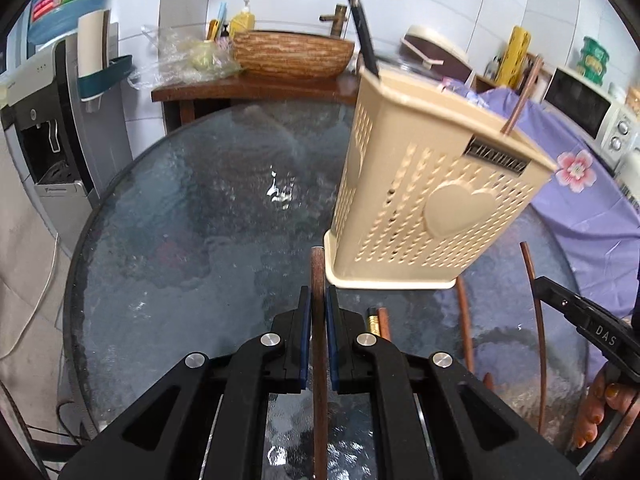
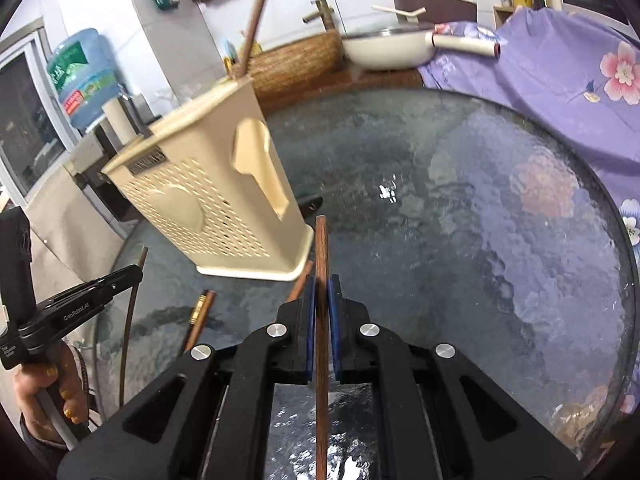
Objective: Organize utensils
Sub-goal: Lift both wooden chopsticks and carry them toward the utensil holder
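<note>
A beige perforated utensil holder (image 1: 432, 200) (image 2: 208, 200) stands on the round glass table (image 1: 180, 220) (image 2: 460, 220). A black-handled utensil (image 1: 362, 28) and a brown chopstick (image 1: 524, 96) (image 2: 256, 12) stick out of it. My left gripper (image 1: 318, 296) is shut on a brown chopstick (image 1: 318, 272), just in front of the holder's base. My right gripper (image 2: 321, 284) is shut on another brown chopstick (image 2: 321, 248), close to the holder's right corner. Each gripper also shows at the edge of the other's view, the right gripper (image 1: 560, 296) and the left gripper (image 2: 128, 276). More loose chopsticks (image 1: 382, 320) (image 2: 200, 312) lie by the holder's base.
Behind the table, a wooden stand (image 1: 248, 88) carries a woven-look basin (image 1: 292, 54) and a brass tap. A water dispenser (image 1: 48, 120) stands at the left. A purple floral cloth (image 2: 560, 80) covers the right side, with a white pan (image 2: 388, 50) and a microwave (image 1: 580, 108) nearby.
</note>
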The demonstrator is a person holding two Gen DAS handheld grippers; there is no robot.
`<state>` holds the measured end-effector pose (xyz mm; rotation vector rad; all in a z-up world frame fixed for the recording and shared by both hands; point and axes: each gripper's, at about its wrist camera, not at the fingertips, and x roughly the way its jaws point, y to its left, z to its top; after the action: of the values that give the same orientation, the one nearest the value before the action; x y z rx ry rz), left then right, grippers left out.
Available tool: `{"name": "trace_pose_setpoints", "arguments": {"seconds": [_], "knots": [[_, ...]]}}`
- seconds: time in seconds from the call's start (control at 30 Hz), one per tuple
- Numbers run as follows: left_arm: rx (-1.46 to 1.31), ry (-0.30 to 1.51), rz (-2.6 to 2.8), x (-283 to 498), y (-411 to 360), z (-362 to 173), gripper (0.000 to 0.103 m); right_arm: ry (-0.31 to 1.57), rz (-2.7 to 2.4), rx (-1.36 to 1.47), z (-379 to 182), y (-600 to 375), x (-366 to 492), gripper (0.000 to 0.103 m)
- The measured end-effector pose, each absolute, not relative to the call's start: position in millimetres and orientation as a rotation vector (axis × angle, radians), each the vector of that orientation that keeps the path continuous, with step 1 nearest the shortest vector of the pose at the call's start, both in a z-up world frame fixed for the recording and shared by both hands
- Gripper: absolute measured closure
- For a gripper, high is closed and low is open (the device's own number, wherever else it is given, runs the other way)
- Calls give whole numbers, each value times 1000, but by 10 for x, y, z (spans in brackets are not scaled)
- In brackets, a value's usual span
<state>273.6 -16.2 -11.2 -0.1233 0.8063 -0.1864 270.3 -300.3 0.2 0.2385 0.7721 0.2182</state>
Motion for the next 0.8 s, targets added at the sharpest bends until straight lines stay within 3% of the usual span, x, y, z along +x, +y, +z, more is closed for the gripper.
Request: {"name": "trace_pose_setpoints", "arguments": {"seconds": [0.8], "knots": [[-159,626,-256,2221,-72,559,96,538,298,207,815,-2980,2113,96]]}}
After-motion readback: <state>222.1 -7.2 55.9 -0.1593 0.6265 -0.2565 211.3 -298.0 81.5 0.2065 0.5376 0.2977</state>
